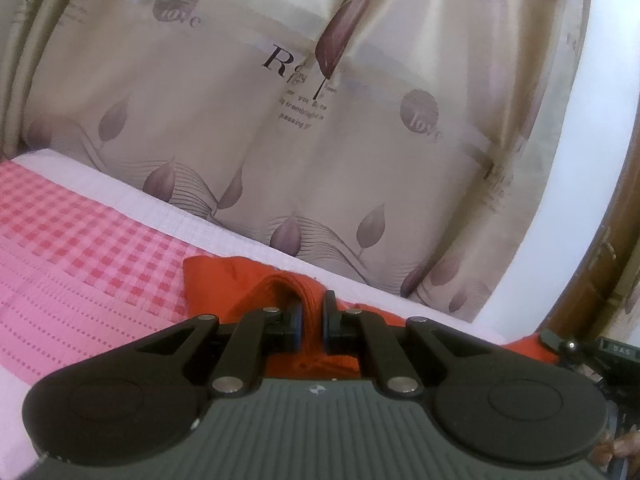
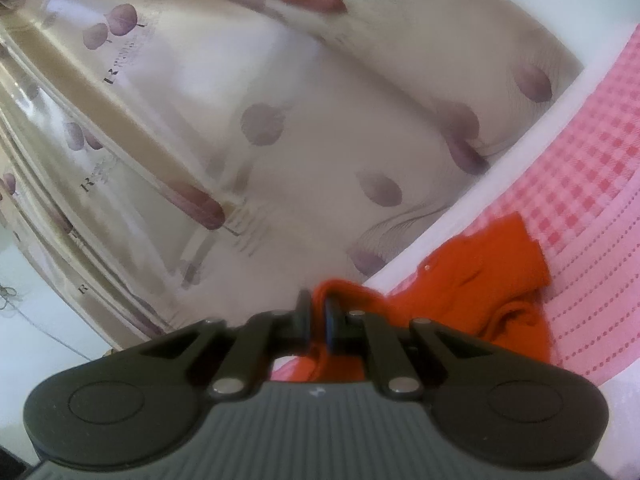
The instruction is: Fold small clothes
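A small orange-red garment lies on a pink checked bedcover. My left gripper is shut on a bunched fold of the garment, with cloth pinched between its pads. In the right wrist view the same garment spreads to the right over the bedcover. My right gripper is shut on another edge of the garment, which hangs down between its fingers.
A beige curtain with purple leaf prints and lettering hangs right behind the bed and fills both views. A white bed edge runs along it. A wooden frame stands at the far right.
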`<state>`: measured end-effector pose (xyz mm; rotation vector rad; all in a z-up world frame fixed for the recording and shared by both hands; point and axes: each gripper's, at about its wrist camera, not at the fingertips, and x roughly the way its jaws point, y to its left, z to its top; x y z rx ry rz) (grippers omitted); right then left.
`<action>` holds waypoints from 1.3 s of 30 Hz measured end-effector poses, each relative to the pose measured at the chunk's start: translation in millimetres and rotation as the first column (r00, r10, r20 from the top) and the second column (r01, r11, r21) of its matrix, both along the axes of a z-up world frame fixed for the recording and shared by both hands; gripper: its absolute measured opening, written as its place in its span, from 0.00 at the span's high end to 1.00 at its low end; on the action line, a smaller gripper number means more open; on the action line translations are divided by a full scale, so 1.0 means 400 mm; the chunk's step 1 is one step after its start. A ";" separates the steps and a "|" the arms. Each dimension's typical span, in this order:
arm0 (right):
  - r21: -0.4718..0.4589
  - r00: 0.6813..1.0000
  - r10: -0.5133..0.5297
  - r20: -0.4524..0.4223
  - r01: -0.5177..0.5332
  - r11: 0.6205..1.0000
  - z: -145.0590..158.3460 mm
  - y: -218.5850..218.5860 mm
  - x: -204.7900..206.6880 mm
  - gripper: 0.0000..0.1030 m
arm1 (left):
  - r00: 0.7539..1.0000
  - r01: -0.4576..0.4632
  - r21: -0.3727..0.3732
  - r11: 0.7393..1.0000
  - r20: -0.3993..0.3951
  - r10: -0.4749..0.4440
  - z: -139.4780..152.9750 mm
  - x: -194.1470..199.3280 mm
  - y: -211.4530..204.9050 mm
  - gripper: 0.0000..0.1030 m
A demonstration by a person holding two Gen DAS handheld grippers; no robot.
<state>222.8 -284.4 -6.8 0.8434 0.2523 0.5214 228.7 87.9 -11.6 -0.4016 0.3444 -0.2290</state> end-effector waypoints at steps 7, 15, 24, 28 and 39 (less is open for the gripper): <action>0.012 1.000 -0.026 -0.002 0.026 1.000 0.000 -0.018 0.045 0.93 | 1.000 -0.013 0.005 1.000 0.000 0.013 0.000 0.051 -0.008 0.91; -0.004 0.999 -0.035 -0.008 0.035 0.999 0.004 -0.038 0.095 0.93 | 0.999 -0.032 0.013 0.999 -0.033 0.032 -0.019 0.123 -0.025 0.91; -0.672 0.994 -0.108 0.000 0.080 0.736 -0.020 0.055 0.075 0.93 | 0.997 -0.045 0.005 0.999 -0.057 0.046 -0.040 0.127 -0.009 0.91; -0.864 0.995 -0.047 0.090 0.101 0.493 -0.057 0.124 0.071 0.93 | 0.997 -0.043 0.021 0.999 -0.057 0.044 -0.043 0.129 -0.013 0.91; -0.985 0.973 0.158 0.170 0.164 0.048 -0.119 0.225 0.117 0.85 | 0.996 -0.043 0.037 0.998 -0.071 0.046 -0.061 0.145 0.002 0.91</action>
